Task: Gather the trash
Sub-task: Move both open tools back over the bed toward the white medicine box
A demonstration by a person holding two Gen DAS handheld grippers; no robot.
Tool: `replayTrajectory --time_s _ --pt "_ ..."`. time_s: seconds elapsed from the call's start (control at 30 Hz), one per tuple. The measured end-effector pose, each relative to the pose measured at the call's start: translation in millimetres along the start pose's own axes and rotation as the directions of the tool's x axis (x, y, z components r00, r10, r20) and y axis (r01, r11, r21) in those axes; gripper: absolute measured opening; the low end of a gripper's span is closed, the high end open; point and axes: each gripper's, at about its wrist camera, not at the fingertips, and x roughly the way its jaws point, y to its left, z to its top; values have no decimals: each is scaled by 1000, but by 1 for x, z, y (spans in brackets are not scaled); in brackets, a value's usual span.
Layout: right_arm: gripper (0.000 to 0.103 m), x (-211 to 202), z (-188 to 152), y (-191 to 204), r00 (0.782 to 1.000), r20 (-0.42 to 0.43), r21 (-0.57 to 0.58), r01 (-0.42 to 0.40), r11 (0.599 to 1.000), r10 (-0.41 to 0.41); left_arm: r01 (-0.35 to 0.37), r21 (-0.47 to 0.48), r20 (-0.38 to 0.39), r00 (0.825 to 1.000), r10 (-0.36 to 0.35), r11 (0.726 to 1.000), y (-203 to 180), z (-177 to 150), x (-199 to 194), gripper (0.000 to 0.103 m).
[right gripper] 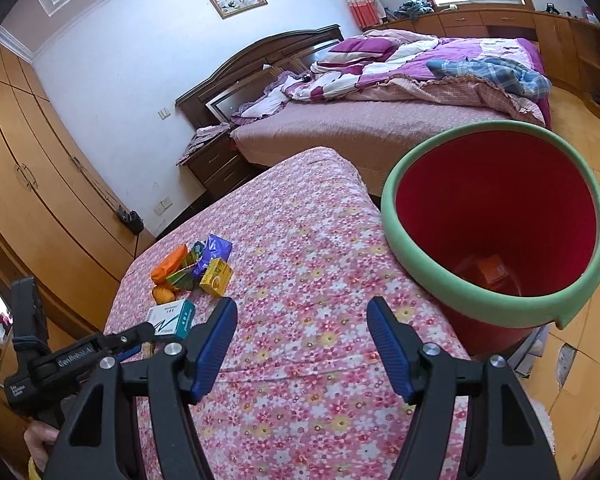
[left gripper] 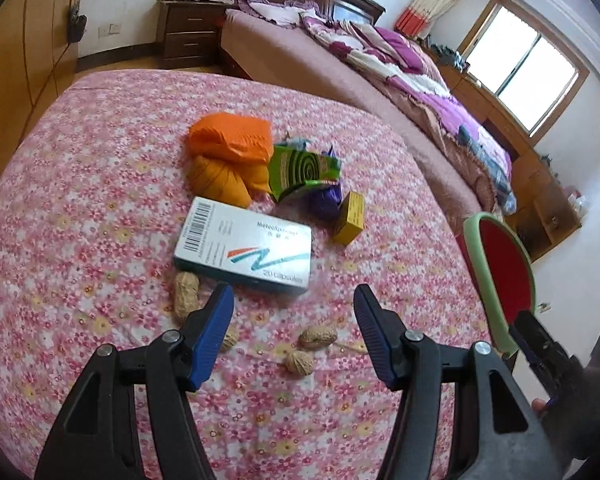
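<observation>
Blue-padded jaws of the left gripper (left gripper: 294, 300) stand spread and empty above tan peanut shells (left gripper: 316, 338) on the pink floral-clothed worktop (left gripper: 100, 184); a white-and-teal cardboard medicine box (left gripper: 246, 246) lies just beyond their tips. Beside the worktop, the red plastic bin with a green rim (right gripper: 496, 308) holds what looks like one orange carton (right gripper: 490, 269). Jaws of the right gripper (right gripper: 302, 318) are likewise spread, holding nothing.

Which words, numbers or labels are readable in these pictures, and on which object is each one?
"20 capsules": on the white box, front lower edge.
Brand name on that box: blurred, begins "Meteo", rest unreadable.
Barcode digits and small print on the box: too small.
Yellow box: print too small.
Lettering on the left gripper body: blurred.
</observation>
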Motion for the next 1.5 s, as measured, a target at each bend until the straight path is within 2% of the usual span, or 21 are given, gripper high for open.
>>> replayTrajectory --time_s 0.1,0.23,0.33,0.53,0.63,0.87,1.07,1.2,1.33,1.5 --pt "70 2 0 1 1000 -6 2 0 1000 0 -10 13 -34 999 11 1000 -9 -1 10 62" --pt "70 2 -1 -3 1000 -9 6 5 1000 -5 47 27 -69 997 -45 999 -24 -7 15 62" --pt "70 3 -1 -8 1000 -10 22 14 1000 -13 79 55 -65 995 -75 995 -36 -6 17 62" --pt "70 4 -1 -14 1000 -16 33 27 999 -26 109 98 -84 991 -101 989 -51 1 35 62" --pt "70 4 -2 -14 1000 -17 29 26 999 -25 81 72 -103 992 -74 994 -40 0 41 62" --pt "70 8 -4 -11 999 -30 19 22 1000 -21 -35 37 -54 998 37 999 2 1 23 62" --pt "70 14 -8 0 999 -52 2 15 1000 -15 -132 -42 -29 991 131 990 51 6 11 62" --pt "70 16 -10 9 998 -56 -23 11 1000 -12 -200 -91 -10 980 199 976 77 14 4 62" --pt "70 19 -11 14 998 -66 -37 6 999 -8 -205 -140 18 978 209 969 91 19 -5 62" --pt "70 24 -11 15 997 -74 -41 2 999 -5 -165 -176 30 984 173 970 87 26 -2 66"
